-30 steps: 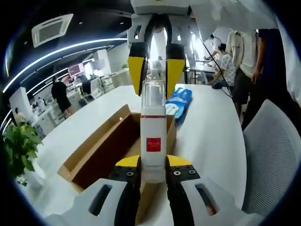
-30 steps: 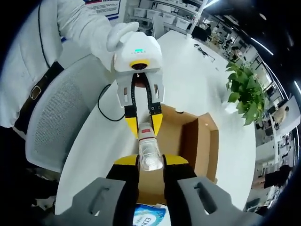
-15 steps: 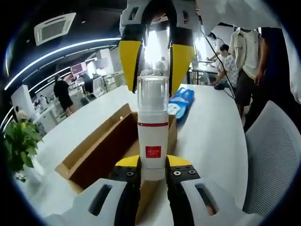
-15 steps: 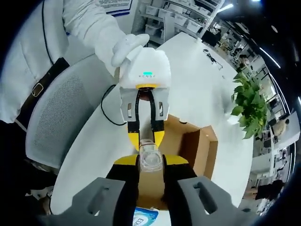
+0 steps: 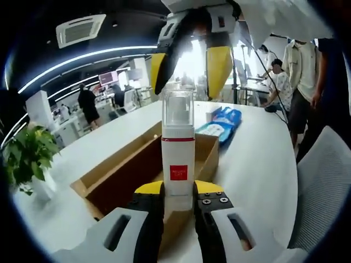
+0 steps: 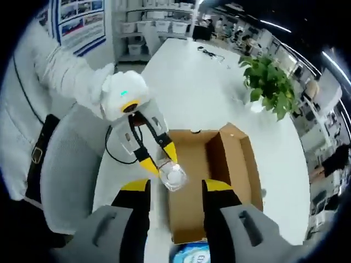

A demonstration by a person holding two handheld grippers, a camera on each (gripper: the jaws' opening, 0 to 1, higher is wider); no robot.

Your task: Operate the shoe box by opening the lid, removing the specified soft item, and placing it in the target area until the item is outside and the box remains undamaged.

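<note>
The left gripper (image 5: 178,193) is clenched on the base of a white bottle (image 5: 177,147) with a clear cap and a red square label, holding it upright above the open cardboard shoe box (image 5: 118,178). In the left gripper view the right gripper (image 5: 191,70) comes down from the top, its 2 yellow-tipped jaws spread either side of the bottle's cap with a gap on each side, so it is released. In the right gripper view the right gripper (image 6: 175,189) has its jaws well apart, and the bottle (image 6: 173,176) is seen cap-first between them, touching neither, while the left gripper (image 6: 154,158) reaches in from the left with a white-gloved hand (image 6: 97,82) behind it. The shoe box (image 6: 230,189) sits on a white table (image 6: 186,82), its inside showing brown and its lid flap (image 6: 205,136) open. A blue and white packet (image 5: 219,121) lies on the table just beyond the box. A potted green plant (image 6: 269,87) stands further off on the table, and a grey mesh chair (image 6: 66,175) is beside the table's edge.
</note>
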